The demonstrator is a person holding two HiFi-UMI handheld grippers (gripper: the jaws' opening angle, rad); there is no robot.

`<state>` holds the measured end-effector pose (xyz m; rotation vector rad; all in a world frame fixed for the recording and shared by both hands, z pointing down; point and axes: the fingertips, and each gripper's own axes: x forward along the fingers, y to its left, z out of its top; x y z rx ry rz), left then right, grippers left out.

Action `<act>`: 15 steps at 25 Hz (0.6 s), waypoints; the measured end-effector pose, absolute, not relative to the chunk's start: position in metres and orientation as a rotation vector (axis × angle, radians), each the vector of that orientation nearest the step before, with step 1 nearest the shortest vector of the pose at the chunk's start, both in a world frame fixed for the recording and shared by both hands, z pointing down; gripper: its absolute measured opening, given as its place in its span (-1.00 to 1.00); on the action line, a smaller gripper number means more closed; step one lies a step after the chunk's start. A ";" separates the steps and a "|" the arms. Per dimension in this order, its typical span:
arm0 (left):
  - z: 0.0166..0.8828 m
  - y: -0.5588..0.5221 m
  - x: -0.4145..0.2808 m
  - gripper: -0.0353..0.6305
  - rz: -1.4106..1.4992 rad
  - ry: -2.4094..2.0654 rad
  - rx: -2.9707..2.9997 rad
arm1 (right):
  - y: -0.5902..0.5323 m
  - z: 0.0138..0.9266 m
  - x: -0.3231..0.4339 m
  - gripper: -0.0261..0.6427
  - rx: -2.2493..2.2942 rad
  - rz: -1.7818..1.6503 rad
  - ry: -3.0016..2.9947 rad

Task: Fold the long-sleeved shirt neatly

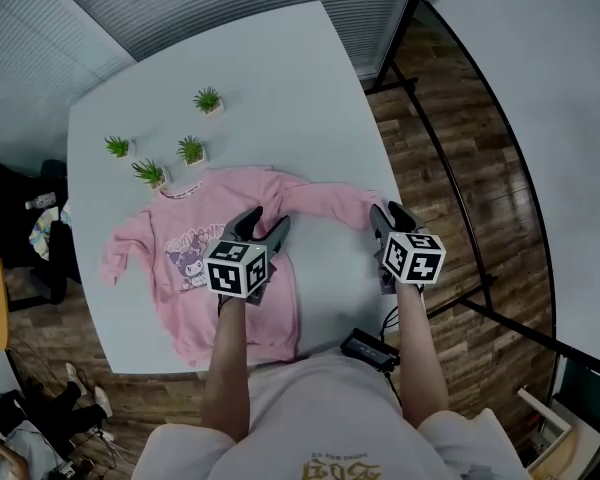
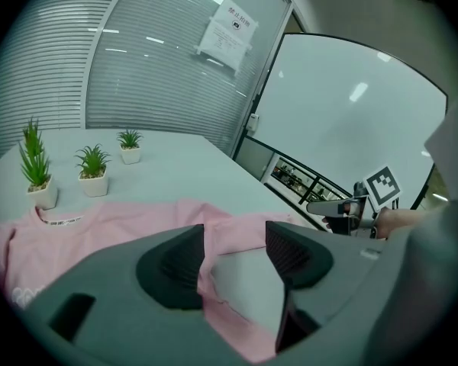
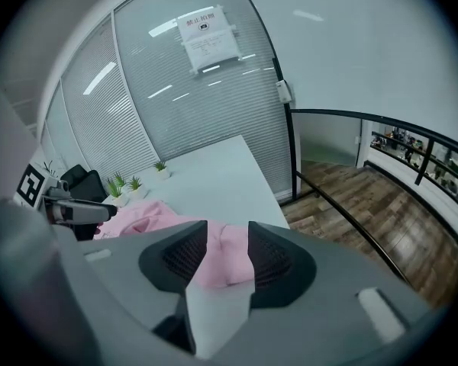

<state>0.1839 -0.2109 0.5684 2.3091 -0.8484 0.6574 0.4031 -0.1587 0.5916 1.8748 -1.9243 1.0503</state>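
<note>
**Q:** As the head view looks steeply down, what lies there, and how many of each thing?

**A:** One pink long-sleeved shirt lies flat and front up on the near half of one white table. Both of its sleeves are spread outward. Four small potted plants stand just beyond the collar, at the far left. There are two grippers. The left gripper hovers over the right edge of the shirt's body, near the armpit. The right gripper hovers at the end of the right sleeve.

**Q:** What does the left gripper view show?

**A:** Its jaws stand apart and grip nothing. The shirt's side edge runs between them, lower down. Three of the plants show at the far left.

**Q:** And the right gripper view?

**A:** These jaws are also spread and empty. The pink cuff lies between and just beyond them.

**Q:** How will the shirt handle?

**A:** It is probably light, soft and limp, so it will sag and wrinkle rather than keep its shape, and it will not break. Good places to hold look like the cuff and the side edge by the armpit. Pinching both layers there should let the sleeve be carried across the body.
</note>
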 end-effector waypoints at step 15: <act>0.596 -0.220 0.176 -0.17 0.705 -0.903 2.231 | -0.179 0.643 0.406 -0.82 1.741 0.985 -1.778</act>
